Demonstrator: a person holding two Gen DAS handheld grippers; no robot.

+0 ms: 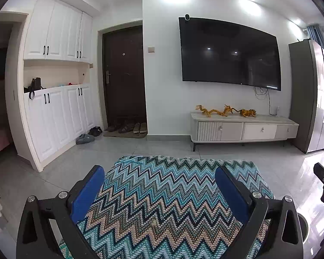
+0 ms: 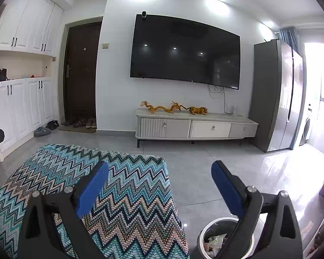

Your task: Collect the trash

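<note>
Holding both tools level over the zigzag-patterned knitted cloth in teal, tan and black point(image 1: 162, 205), I see no loose rubbish on it in either view. My left gripper point(image 1: 159, 192) has its blue-padded fingers spread wide with nothing between them, and it hangs above the near middle of the cloth. My right gripper point(image 2: 159, 185) is just as widely parted and equally empty; its left finger sits over the cloth's right edge and its right finger over the glossy grey tiled floor point(image 2: 194, 172).

The trash I can actually find is already inside the round bin with a pale rim and dark liner point(image 2: 202, 237), which stands on the floor just right of the cloth, near me and partly hidden behind the right tool. Crumpled pale scraps point(image 2: 215, 240) lie in it.

I judge the step in hand to be either a search for remaining pieces or the end of the job; the cloth looks bare. Next I would sweep the cameras lower and sideways, since the nearest stretch below the tools is hidden. Far off stand the white low cabinet point(image 1: 244, 129) and the dark wall television point(image 1: 229, 51), neither concerning me.
</note>
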